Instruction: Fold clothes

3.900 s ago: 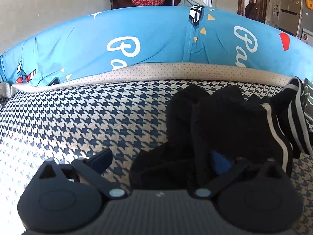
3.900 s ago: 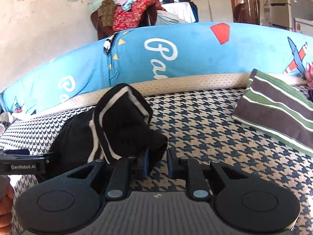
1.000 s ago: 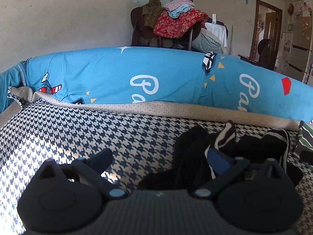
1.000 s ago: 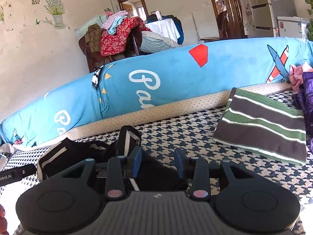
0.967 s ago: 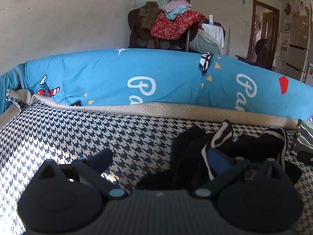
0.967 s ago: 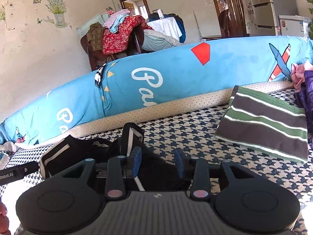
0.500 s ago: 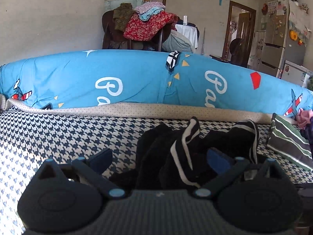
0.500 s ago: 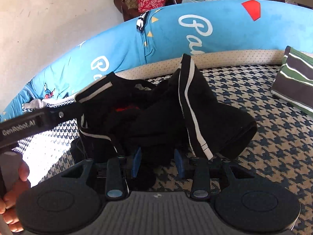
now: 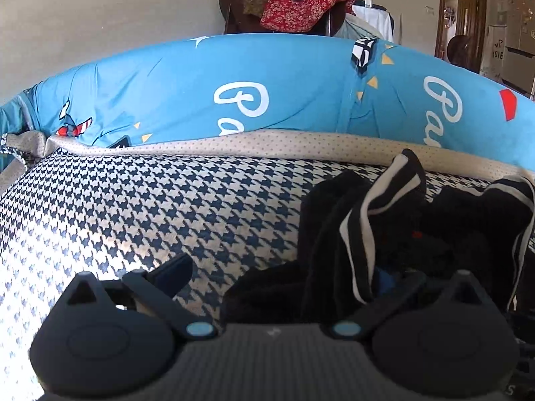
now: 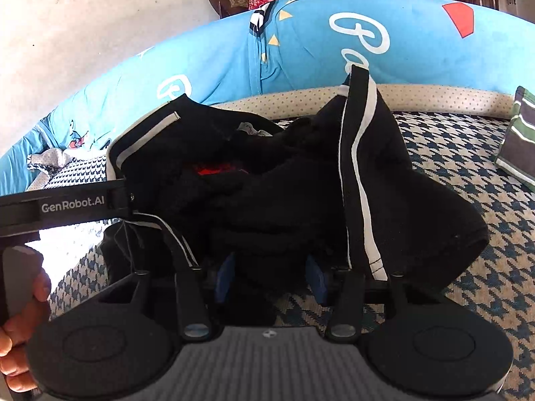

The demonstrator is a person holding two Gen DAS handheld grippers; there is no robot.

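The right gripper (image 10: 269,275) is closest. Its blue fingers (image 10: 223,275) have just been opening, and a fold of the black clothing (image 10: 294,180) sits between them. The pads do not seem to squeeze it now.

The left gripper (image 9: 281,274) has its fingers wide apart. The bare one (image 9: 174,272) hangs over the bed, and the other is tucked in the cloth, with only a bit of blue showing. It is not pinching anything. In the right wrist view this gripper reaches in from the side, with a person's hand (image 10: 20,327) on its handle.

The black clothing lies in a bunched heap on the bed (image 9: 140,210), right in front of both grippers. It looks soft, floppy and light, like thick fleece. It will sag and slide when lifted, not hold its shape. White stripes (image 10: 359,180) run along its edges. Those trimmed edges look like the best place to grab, one in each gripper, so the cloth can be pulled flat. A small red spot (image 10: 214,168) shows deep inside the heap.

The bed cover is woven, with a dark blue and cream checked pattern. A striped folded cloth (image 10: 520,140) lies off to the side. Behind is a long, puffy blue cushion (image 9: 234,90) with white letters. Farther back, a chair (image 9: 287,6) holds a pile of clothes.
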